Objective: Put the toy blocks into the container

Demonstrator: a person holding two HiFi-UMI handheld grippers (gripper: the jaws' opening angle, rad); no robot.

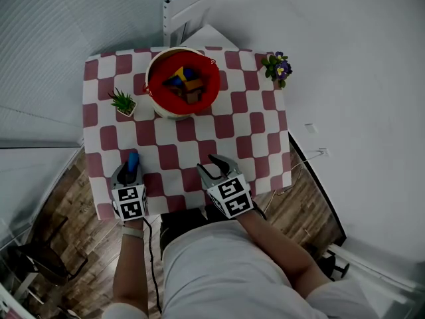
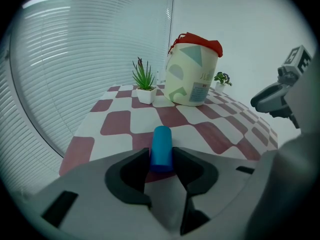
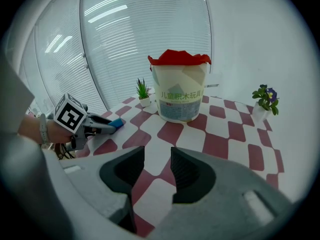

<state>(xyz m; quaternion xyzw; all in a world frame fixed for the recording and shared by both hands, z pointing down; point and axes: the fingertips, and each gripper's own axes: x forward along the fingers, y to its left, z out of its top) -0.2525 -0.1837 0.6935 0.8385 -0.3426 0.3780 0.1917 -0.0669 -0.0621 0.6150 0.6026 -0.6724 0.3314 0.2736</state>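
Note:
A blue cylinder block (image 2: 161, 146) sits between the pads of my left gripper (image 2: 161, 156), which is shut on it just over the red-and-white checked tablecloth (image 1: 179, 145). In the head view that block (image 1: 133, 159) and the left gripper (image 1: 133, 167) are near the table's front left edge. The container is a cream bucket (image 1: 159, 106) with a red liner at the far side, holding several coloured blocks (image 1: 186, 82). It also shows as a bucket (image 2: 192, 79) ahead of the left gripper. My right gripper (image 1: 209, 166) hovers at the front middle, open and empty (image 3: 157, 159).
A small green succulent (image 1: 123, 102) stands left of the bucket and a pot of purple flowers (image 1: 278, 68) at the far right corner. A white chair (image 1: 189, 8) is behind the table. Wooden floor lies below the near edge.

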